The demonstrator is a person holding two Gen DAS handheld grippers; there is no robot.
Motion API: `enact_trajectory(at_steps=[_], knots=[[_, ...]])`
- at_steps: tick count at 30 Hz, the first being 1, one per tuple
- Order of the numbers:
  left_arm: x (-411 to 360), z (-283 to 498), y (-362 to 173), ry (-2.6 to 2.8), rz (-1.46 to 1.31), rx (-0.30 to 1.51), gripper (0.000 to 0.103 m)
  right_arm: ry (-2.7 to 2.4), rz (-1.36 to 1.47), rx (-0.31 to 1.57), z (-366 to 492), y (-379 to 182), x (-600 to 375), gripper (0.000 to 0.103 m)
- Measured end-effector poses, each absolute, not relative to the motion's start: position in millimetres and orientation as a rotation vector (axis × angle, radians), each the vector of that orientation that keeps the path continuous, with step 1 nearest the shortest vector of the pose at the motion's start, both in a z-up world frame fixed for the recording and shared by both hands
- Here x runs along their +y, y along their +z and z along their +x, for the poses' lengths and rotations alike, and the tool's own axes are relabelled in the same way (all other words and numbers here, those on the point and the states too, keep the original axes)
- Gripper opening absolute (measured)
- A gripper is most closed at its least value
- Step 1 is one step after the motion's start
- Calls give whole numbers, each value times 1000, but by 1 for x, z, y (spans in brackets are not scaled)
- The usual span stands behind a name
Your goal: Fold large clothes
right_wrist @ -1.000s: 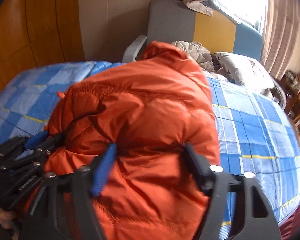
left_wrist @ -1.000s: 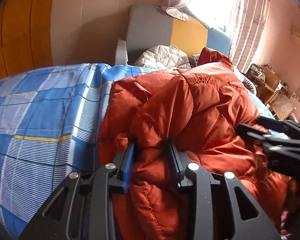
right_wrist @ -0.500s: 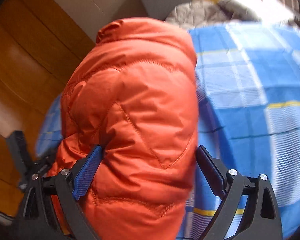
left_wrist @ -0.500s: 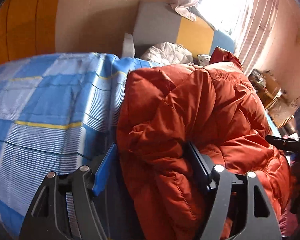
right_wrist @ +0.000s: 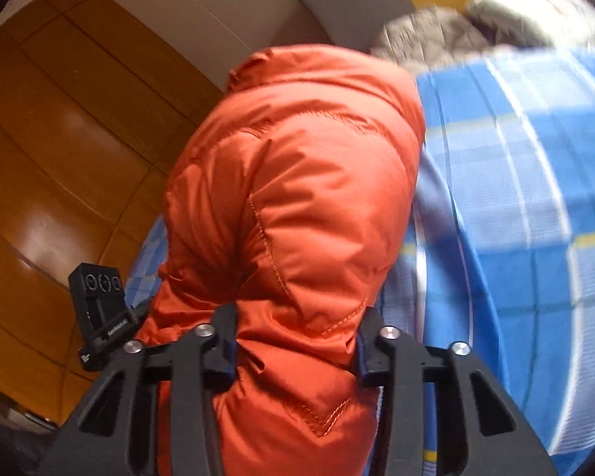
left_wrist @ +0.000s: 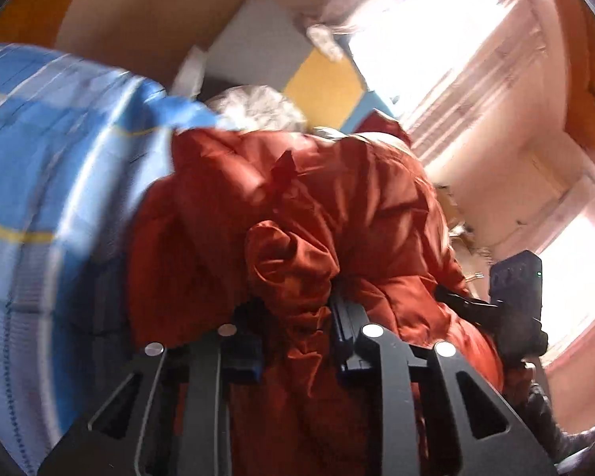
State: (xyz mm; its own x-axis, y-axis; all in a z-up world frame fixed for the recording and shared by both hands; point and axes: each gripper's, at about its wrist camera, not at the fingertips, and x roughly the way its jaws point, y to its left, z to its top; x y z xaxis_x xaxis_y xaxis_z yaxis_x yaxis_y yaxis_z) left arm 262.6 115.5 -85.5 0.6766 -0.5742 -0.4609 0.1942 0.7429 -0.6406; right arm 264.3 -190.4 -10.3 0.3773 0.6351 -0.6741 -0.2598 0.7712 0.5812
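Left tool (left_wrist: 295, 317) just closed, clamped on a bunched fold of the jacket (left_wrist: 297, 214), low centre of frame. Right tool (right_wrist: 295, 337) likewise just closed, pinching a thick quilted edge of it at lower centre. Jacket heaped on the bed (right_wrist: 515, 198); gripped at two spots, probably to lift and spread it for folding.

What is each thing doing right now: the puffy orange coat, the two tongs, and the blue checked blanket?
Puffy orange quilted coat: bunched up on the bed, pinched at two spots.
Left tongs: just closed, squeezing a coat fold.
Right tongs: just closed, squeezing the coat's padding.
Blue checked bed cover: spread flat under the coat.
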Motion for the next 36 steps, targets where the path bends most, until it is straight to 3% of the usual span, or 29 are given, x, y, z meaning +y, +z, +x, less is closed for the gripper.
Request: enact_trajectory(at_steps=[8,15,21,22,24,27,30,36], knots=[[32,334,-40,-588,-474,696,22,484,317,899,283,44,-252,36],[-51,380,-76,-505,-251,886,21,284,192,976,299,5,-299,39],[-75,366,-83,-405,-111,876,21,172,164,977,286,-19,-310,70],[-75,365,-83,-391,-113,876,21,146,150,976,281,-15,-309,83],[-72,363,-81,-362,-137,877,21,71,106,978,276,-2,-306,87],[-76,355,-78,-310,-90,852,21,-71,-7,913,257,29,-288,87],[-73,348,-77,-289,-118,843,22,-94,-40,849,235,49,-267,80],[-70,341,-81,-263,-117,812,24,-65,-98,877,222,28,-224,72]])
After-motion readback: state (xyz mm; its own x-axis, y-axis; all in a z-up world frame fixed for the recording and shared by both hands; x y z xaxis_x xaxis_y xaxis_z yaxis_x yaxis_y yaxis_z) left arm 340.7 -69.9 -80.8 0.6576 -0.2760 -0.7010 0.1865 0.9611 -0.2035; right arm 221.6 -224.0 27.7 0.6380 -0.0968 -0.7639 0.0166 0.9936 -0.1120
